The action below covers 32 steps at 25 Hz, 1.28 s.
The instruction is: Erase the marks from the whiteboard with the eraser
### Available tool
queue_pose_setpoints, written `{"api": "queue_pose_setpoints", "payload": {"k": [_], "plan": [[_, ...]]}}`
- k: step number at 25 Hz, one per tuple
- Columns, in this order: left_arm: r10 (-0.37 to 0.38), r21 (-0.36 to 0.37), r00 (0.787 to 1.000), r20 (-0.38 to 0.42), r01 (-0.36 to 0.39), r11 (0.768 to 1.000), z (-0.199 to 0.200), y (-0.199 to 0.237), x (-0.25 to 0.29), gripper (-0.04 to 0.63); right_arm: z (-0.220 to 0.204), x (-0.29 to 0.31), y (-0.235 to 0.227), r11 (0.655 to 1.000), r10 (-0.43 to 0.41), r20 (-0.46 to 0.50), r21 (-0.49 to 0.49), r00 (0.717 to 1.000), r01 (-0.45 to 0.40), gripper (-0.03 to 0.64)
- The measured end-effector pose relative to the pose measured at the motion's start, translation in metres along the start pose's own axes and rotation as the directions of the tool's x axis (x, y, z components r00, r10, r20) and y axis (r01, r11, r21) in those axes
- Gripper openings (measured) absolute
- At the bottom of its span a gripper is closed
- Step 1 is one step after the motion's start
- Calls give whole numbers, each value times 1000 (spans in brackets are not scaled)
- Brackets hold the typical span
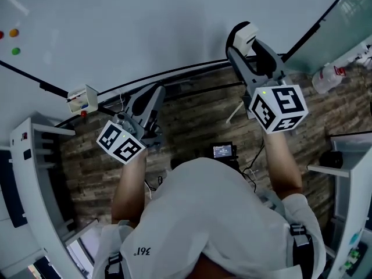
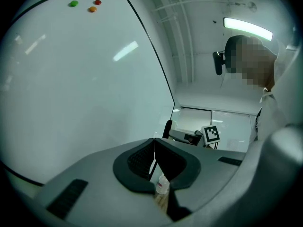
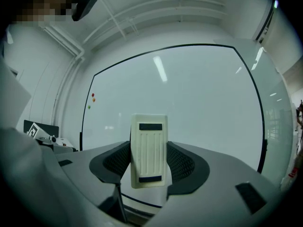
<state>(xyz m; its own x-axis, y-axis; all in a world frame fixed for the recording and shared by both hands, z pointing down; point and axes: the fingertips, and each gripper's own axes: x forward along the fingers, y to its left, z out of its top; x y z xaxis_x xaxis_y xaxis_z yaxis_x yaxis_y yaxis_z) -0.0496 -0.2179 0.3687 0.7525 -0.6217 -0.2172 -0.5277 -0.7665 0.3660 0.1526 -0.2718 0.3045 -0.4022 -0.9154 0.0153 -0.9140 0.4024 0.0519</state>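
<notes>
The whiteboard [image 1: 151,22] fills the top of the head view and I see no marks on its white face. My right gripper [image 1: 247,39] is raised close to the board's lower edge, shut on a cream-coloured eraser [image 3: 149,150] that stands upright between its pads. In the right gripper view the whiteboard [image 3: 189,103] lies straight ahead of the eraser. My left gripper [image 1: 152,95] hangs lower and to the left, shut with nothing in it. Its fingertips [image 2: 152,144] meet, and the whiteboard [image 2: 71,79] is on its left.
Red, orange and green magnets [image 1: 14,39] sit at the board's upper left. A small box [image 1: 82,99] rests by the board's lower frame. A spray bottle [image 1: 328,77] lies on the wood floor at right. White shelving [image 1: 29,156] stands at left, more furniture [image 1: 349,156] at right.
</notes>
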Motion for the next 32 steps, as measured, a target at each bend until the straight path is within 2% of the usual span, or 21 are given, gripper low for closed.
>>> {"api": "queue_pose_setpoints", "payload": {"k": [11, 27, 32], "plan": [[3, -2, 999, -40, -3, 1000, -21, -6, -20, 8, -57, -13, 16, 995, 33, -93, 102, 995, -24, 250], [64, -60, 996, -62, -67, 996, -55, -6, -53, 8, -130, -40, 28, 985, 57, -228, 170, 972, -18, 250], [77, -76, 994, -72, -83, 994, -63, -4, -60, 8, -141, -43, 29, 984, 64, -250, 180, 966, -19, 250]]}}
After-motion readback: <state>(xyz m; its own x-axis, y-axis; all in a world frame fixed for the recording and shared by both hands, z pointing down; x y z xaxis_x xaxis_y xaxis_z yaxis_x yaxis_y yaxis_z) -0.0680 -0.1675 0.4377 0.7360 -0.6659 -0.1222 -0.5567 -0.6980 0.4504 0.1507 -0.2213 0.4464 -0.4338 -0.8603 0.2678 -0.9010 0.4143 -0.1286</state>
